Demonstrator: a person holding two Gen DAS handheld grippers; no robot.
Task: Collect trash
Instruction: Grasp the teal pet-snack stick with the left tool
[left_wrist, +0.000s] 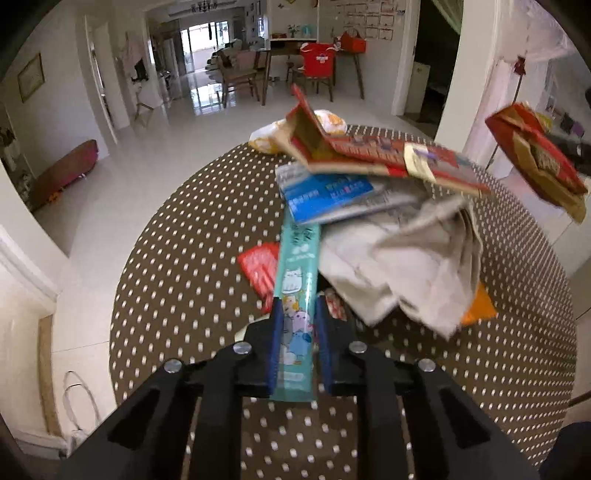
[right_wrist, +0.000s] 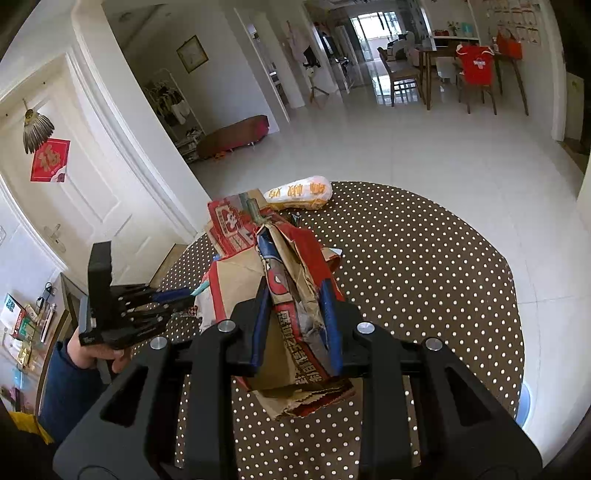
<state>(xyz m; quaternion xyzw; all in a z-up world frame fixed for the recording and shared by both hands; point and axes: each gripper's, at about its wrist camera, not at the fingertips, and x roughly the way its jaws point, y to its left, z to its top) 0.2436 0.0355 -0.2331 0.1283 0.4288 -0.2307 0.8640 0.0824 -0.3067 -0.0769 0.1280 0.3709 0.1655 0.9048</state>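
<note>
A bright white-tiled hall stretched behind the round surface (left_wrist: 177, 266), which wore a brown cloth dotted white. From my left gripper (left_wrist: 297, 317) I looked along its blue pads, closed narrow on a long teal foil sachet printed with cartoon animals (left_wrist: 297, 291). The sachet's far end ran under a flat blue and white printed packet (left_wrist: 327, 197), so I could not see where it stopped. Beside it lay a crumpled grey-white sheet of paper (left_wrist: 410, 273), soft and folded over itself, covering most of an orange scrap (left_wrist: 479, 305) and the edge of a red wrapper (left_wrist: 260, 267). Above those sat a flattened red and brown cardboard carton (left_wrist: 373, 155), its flap standing up, with a plump white and yellow plastic bag (left_wrist: 266, 138) half hidden behind it. All of this was smeared by motion, and the print was unreadable.

My right gripper (right_wrist: 295, 299) pinched a creased red and brown paper bag (right_wrist: 295, 280), torn along its lower edge, held clear above the surface; the same bag showed at the right rim of the left view, partly cut off. It blocked much of the pile from the right camera. At the left of that view, a hand in a dark blue sleeve (right_wrist: 70, 376) carried the other gripper.
</note>
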